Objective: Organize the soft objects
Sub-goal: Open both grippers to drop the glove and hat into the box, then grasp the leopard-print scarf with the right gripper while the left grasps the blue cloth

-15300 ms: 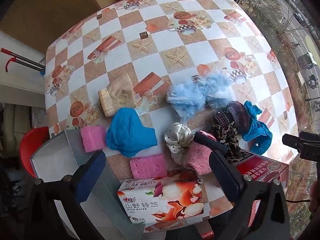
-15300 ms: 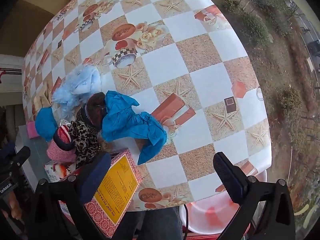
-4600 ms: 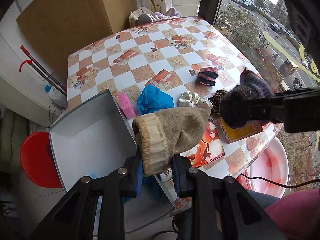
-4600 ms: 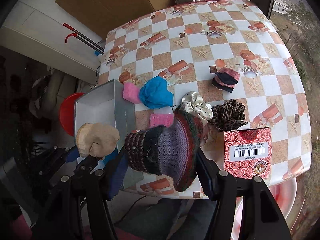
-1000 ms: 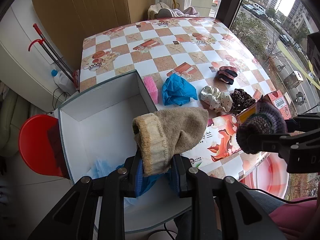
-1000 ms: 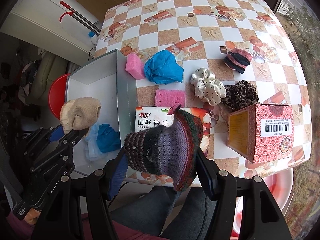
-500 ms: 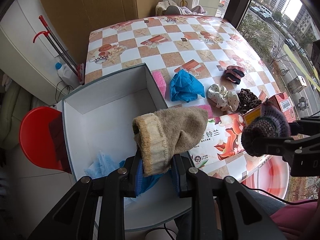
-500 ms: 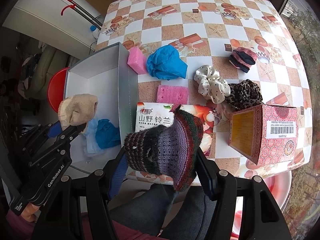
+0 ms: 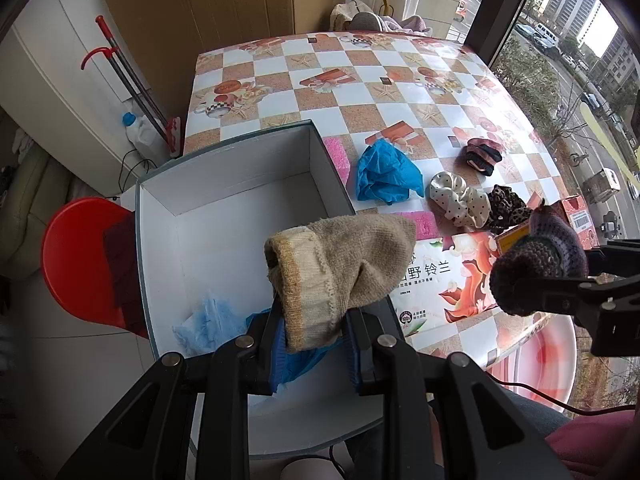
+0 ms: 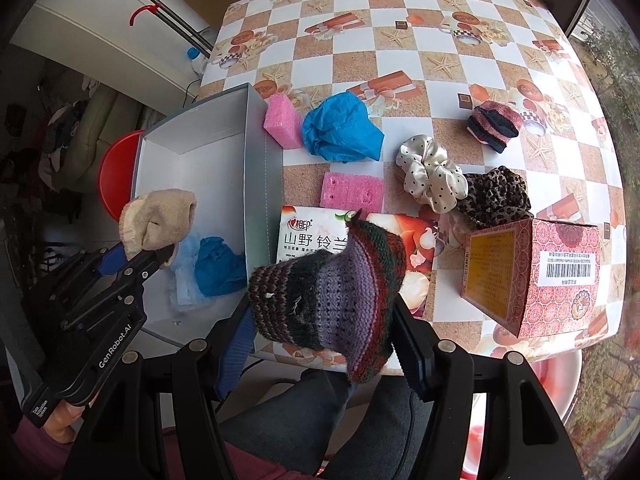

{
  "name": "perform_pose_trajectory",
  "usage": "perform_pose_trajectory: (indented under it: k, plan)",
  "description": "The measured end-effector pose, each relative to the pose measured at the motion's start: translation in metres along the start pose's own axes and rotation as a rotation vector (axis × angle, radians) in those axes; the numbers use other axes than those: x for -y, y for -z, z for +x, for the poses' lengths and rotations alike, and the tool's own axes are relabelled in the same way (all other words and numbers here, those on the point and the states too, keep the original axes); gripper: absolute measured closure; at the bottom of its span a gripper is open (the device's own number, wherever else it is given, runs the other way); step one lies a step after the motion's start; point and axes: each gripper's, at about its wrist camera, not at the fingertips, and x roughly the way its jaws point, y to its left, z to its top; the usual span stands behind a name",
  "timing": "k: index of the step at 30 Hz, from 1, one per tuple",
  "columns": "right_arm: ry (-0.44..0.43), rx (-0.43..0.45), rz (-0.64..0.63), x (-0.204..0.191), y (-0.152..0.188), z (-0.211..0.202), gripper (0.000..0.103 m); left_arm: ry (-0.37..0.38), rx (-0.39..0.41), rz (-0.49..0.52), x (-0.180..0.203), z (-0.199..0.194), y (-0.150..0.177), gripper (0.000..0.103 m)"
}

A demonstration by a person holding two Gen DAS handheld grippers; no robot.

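Note:
My left gripper is shut on a beige knit hat and holds it above the open grey box, whose floor holds a pale blue fluffy piece and a blue cloth. My right gripper is shut on a striped purple knit hat, held over the table's near edge by the tissue pack. On the checkered table lie a blue cloth, two pink sponges, a dotted satin scrunchie, a leopard scrunchie and a pink-black knit piece.
A red patterned carton stands at the table's near right corner. A red stool sits left of the box, a pink basin below the table's right edge. A mop leans on the wall. A person's legs show below.
The left gripper with the beige hat has shifted a little further over the box, so more of the box floor shows. The right gripper and its striped hat have stayed put.

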Motion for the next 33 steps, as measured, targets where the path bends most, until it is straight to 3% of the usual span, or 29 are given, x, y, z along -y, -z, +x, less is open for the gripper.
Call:
perform_pose_trajectory:
  k: [12, 20, 22, 23, 27, 29, 32, 33]
  plan:
    - [-0.03, -0.032, -0.221, -0.072, -0.024, 0.02, 0.038, -0.055, -0.071, -0.183, -0.047, 0.014, 0.025, 0.076]
    - [-0.084, -0.077, -0.296, -0.107, -0.036, 0.038, 0.037, -0.066, -0.105, -0.257, -0.061, 0.023, 0.035, 0.073]
    - [-0.105, -0.094, -0.31, -0.113, -0.037, 0.043, 0.03, -0.051, -0.108, -0.269, -0.062, 0.023, 0.036, 0.065]
    - [-0.121, -0.098, -0.312, -0.114, -0.037, 0.044, 0.029, -0.048, -0.108, -0.272, -0.062, 0.023, 0.037, 0.056]
    - [-0.152, -0.096, -0.292, -0.112, -0.038, 0.043, 0.003, -0.066, -0.101, -0.281, -0.06, 0.022, 0.036, 0.02]
    - [-0.158, -0.098, -0.265, -0.105, -0.04, 0.042, 0.001, -0.073, -0.093, -0.29, -0.06, 0.021, 0.033, 0.017]
    - [-0.144, -0.105, -0.215, -0.089, -0.045, 0.039, 0.001, -0.077, -0.132, -0.308, -0.062, 0.025, 0.023, 0.0]
    - [-0.139, -0.106, -0.198, -0.082, -0.046, 0.036, 0.001, -0.067, -0.135, -0.31, -0.061, 0.025, 0.019, 0.0]
